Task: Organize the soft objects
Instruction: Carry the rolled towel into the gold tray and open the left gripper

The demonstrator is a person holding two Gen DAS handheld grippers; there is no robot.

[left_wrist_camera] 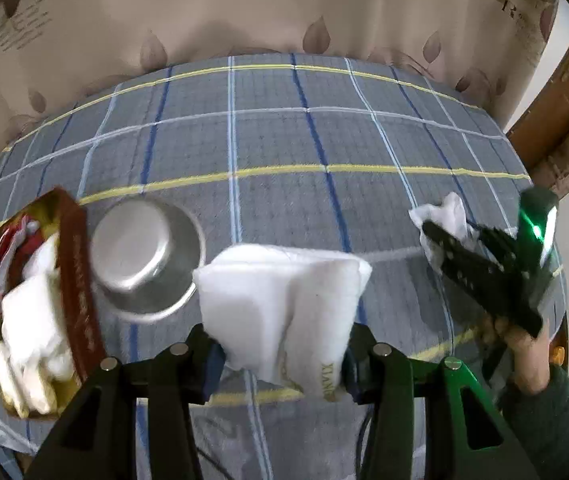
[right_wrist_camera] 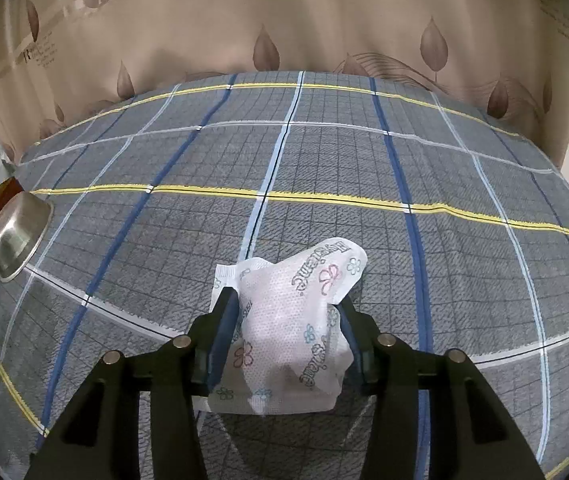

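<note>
My left gripper (left_wrist_camera: pixel 282 344) is shut on a white folded cloth (left_wrist_camera: pixel 280 304) and holds it above the plaid bed cover (left_wrist_camera: pixel 284 140). My right gripper (right_wrist_camera: pixel 288 320) is shut on a white sanitary pad packet with flower print (right_wrist_camera: pixel 296 320), held just over the cover. In the left wrist view the right gripper (left_wrist_camera: pixel 450 236) shows at the right with its white packet (left_wrist_camera: pixel 448 212). A brown and gold box (left_wrist_camera: pixel 36 300) at the left holds several white soft items.
A steel bowl (left_wrist_camera: pixel 148 256) lies tilted against the box; it also shows in the right wrist view (right_wrist_camera: pixel 16 236). A beige leaf-print curtain (left_wrist_camera: pixel 244 12) hangs behind the bed. A wooden door frame (left_wrist_camera: pixel 560 120) stands at the right.
</note>
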